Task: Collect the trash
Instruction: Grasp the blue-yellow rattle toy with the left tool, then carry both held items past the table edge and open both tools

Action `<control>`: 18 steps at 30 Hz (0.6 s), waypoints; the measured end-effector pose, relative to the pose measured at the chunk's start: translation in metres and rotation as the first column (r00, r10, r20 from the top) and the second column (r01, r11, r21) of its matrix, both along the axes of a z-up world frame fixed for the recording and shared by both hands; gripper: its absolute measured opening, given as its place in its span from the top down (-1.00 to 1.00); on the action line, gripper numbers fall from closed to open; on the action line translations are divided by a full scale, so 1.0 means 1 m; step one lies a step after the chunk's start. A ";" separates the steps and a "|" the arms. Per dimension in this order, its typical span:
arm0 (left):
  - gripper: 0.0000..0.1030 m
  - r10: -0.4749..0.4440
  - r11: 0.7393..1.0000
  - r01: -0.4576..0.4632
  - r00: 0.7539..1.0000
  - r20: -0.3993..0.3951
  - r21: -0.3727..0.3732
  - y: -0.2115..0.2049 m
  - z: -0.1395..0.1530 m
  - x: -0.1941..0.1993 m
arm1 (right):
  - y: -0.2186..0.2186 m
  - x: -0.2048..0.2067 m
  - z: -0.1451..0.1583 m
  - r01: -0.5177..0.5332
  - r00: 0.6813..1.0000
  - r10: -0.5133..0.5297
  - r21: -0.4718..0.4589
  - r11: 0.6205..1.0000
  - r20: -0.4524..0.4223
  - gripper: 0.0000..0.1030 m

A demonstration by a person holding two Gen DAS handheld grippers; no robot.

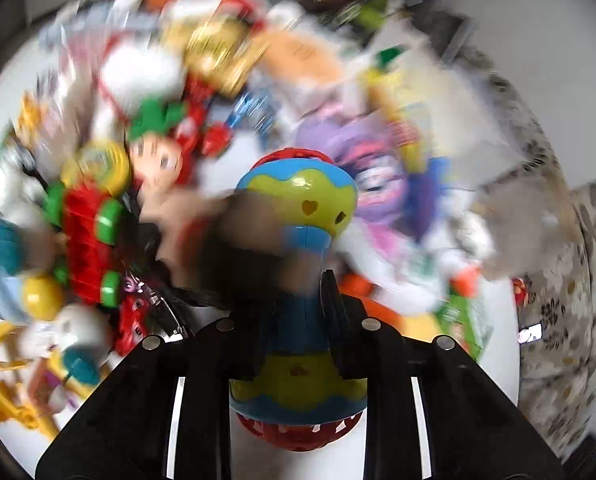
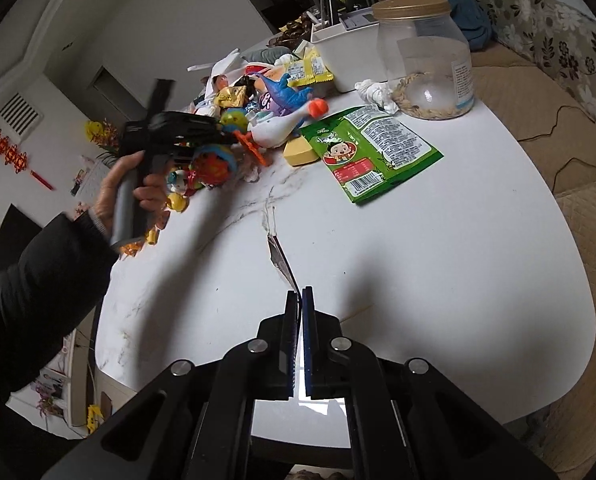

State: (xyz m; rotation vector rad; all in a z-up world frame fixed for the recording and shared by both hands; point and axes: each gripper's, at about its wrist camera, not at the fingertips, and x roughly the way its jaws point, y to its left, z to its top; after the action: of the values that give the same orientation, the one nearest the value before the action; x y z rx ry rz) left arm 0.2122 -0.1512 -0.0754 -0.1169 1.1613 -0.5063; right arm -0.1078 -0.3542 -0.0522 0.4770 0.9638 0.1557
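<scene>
In the blurred left wrist view my left gripper (image 1: 298,268) is shut on the narrow blue waist of an hourglass-shaped toy (image 1: 301,196), green and blue with red ends. Beyond it lies a heap of toys and wrappers (image 1: 158,152). The right wrist view shows that gripper (image 2: 226,138) in a person's hand (image 2: 138,188) over the heap. My right gripper (image 2: 301,294) is shut, low over the white table (image 2: 437,272), with a thin dark scrap of wrapper (image 2: 278,250) sticking out from between its tips. A green snack packet (image 2: 377,148) lies flat further back.
A clear jar with a gold lid (image 2: 425,52), a white tub (image 2: 345,60), a crumpled tissue (image 2: 373,94), a yellow wrapper (image 2: 309,68), a yellow block (image 2: 298,152) and a white goose toy (image 2: 278,128) stand at the table's far side. A flowered sofa (image 2: 557,40) runs along the right.
</scene>
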 end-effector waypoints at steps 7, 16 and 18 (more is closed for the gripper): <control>0.54 -0.012 0.992 0.033 0.985 0.174 -0.120 0.008 0.084 -0.025 | 0.001 0.007 0.007 -0.022 0.999 0.022 0.002 1.000 0.031 0.96; 0.54 -0.225 0.971 0.237 0.940 0.258 -0.018 0.029 0.120 -0.158 | 0.003 -0.014 0.018 -0.072 0.997 0.071 0.048 0.996 0.029 0.96; 0.54 -0.282 0.956 0.293 0.932 0.226 -0.020 0.034 0.118 -0.199 | 0.003 -0.028 0.023 -0.120 0.993 0.119 0.059 0.991 0.017 0.96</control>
State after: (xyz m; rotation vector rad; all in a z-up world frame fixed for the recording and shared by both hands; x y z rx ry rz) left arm 0.0131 -0.1170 0.0427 0.0652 0.9498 -0.7905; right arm -0.1363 -0.3514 -0.0291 0.4724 0.9767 0.2959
